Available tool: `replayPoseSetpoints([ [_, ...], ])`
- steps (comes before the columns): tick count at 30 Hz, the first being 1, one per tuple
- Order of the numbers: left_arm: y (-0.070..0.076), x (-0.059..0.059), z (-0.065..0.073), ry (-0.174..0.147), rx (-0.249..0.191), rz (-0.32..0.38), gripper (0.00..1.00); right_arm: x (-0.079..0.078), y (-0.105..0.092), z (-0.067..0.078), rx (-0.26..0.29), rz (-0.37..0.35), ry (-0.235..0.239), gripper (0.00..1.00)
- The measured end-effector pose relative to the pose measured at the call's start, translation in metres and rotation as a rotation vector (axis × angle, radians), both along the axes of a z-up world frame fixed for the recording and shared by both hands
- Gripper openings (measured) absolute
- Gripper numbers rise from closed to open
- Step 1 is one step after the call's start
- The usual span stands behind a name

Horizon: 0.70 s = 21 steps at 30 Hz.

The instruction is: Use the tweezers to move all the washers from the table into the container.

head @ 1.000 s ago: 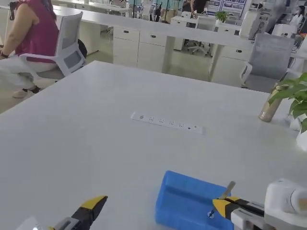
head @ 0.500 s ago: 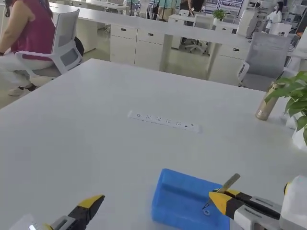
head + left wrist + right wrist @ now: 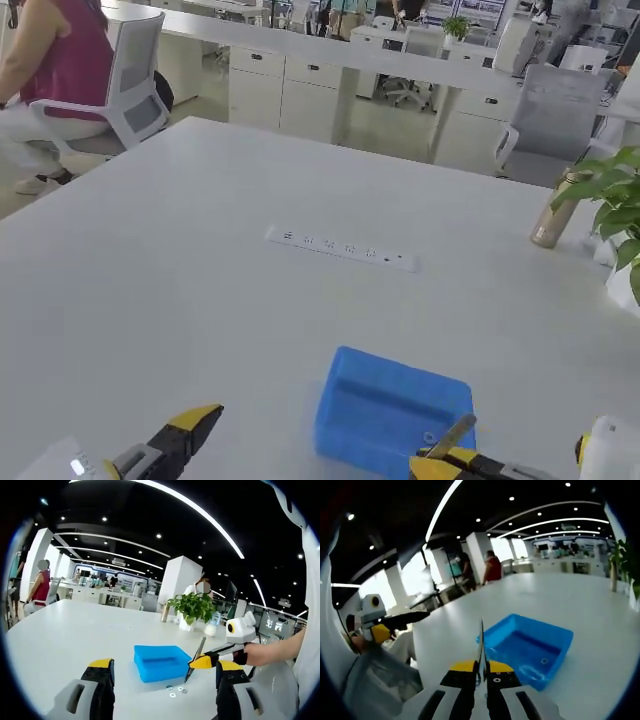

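The right gripper [image 3: 438, 466] has drawn back from over the container [image 3: 360, 436] to its near edge, its jaws pinched narrow on the tweezers [image 3: 196, 659], whose tip points down toward a few washers [image 3: 173, 695] lying on the table [image 3: 200, 300] just beside the container's wall. One more washer [image 3: 544, 661] lies inside the container, on its floor. The left gripper [image 3: 198, 420] hovers off to the left, well apart from the container, jaws spread wide and holding nothing.
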State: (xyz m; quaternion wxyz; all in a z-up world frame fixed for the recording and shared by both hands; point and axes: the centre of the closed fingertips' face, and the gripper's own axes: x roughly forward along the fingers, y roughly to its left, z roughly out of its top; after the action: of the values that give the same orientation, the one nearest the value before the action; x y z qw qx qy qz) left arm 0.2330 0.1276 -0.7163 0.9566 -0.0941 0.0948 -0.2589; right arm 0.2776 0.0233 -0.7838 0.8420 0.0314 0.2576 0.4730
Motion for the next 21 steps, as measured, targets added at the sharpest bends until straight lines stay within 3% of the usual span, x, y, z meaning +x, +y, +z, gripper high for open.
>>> replayPoseSetpoints([
  [6, 0.0, 0.0, -0.004, 0.018, 0.015, -0.001, 0.84, -0.005, -0.004, -0.022, -0.035, -0.007, 0.033, 0.03],
  [11, -0.001, 0.0, -0.007, 0.026, 0.033, -0.007, 0.83, -0.006, -0.005, -0.026, -0.031, -0.018, 0.051, 0.03],
  [21, -0.001, 0.0, -0.01, 0.034, 0.044, -0.011, 0.83, -0.003, -0.009, -0.033, -0.052, -0.006, 0.037, 0.03],
])
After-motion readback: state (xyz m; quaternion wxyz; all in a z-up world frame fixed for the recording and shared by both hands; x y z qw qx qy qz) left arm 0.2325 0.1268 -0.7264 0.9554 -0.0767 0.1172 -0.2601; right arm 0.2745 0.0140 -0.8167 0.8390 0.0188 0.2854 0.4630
